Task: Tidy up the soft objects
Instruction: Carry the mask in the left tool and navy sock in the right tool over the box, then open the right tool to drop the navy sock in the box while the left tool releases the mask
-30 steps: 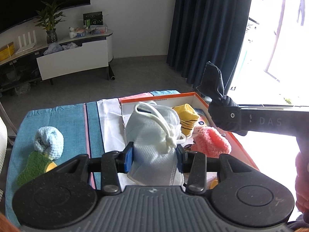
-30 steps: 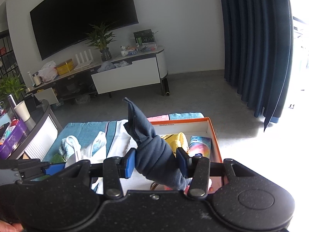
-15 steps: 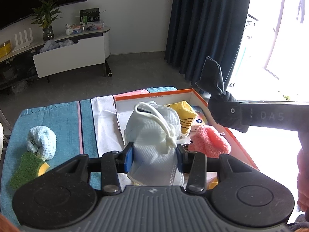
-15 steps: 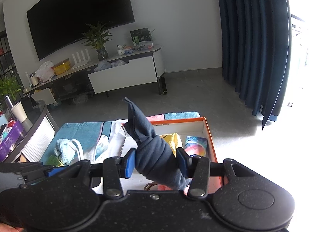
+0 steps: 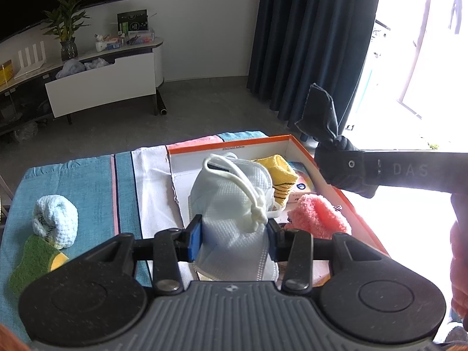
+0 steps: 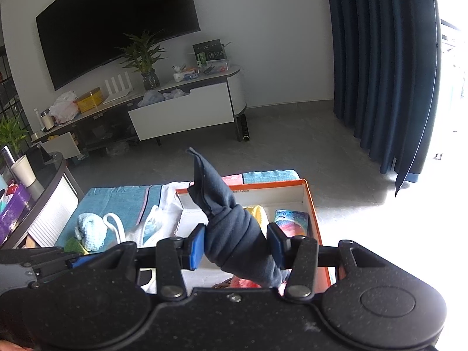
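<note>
My left gripper is shut on a white face mask with knotted ear loops, held above the orange box. My right gripper is shut on a dark blue rolled cloth, held above the same box; it shows at the right in the left wrist view. The box holds a yellow striped sock, a pink fluffy item and a colourful packet. A pale blue knitted ball and a green and yellow sponge lie on the blue table cloth at the left.
The table carries a blue striped cloth and a white cloth under the box. Beyond the table are grey floor, a TV stand and dark blue curtains. A counter with a cup stands at the far left.
Both grippers keep their hold. The views have shifted a little, with the table and box sitting slightly lower and further left in the frames.
</note>
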{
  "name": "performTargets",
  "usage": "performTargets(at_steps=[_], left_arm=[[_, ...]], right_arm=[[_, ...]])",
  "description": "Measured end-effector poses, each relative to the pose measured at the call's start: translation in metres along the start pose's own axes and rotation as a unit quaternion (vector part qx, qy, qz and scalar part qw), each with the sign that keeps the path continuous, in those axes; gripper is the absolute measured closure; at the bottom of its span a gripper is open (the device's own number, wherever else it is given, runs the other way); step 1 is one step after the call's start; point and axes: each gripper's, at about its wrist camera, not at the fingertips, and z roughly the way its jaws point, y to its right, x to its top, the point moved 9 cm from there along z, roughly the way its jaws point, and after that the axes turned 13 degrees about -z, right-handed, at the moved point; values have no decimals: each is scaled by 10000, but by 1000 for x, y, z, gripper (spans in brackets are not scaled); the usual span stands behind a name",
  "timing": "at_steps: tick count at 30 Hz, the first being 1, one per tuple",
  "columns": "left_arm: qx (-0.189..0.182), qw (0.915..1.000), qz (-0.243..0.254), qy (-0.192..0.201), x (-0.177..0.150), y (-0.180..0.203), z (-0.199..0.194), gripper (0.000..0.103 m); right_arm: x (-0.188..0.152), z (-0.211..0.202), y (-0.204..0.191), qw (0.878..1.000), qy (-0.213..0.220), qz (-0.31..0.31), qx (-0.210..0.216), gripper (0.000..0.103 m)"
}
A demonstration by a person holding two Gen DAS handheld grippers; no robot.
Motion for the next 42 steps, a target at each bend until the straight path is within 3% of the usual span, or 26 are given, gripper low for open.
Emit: performTargets(at_steps=[36,42], left_arm=[[95,9994,-194,-269,29,-15,58,59],[-68,9990,-229,-378,30,-8,69,56]], right_arm=[[12,57,42,9979,-233,400,-459,46],[14,65,46,9979,-156,450,-428,36]])
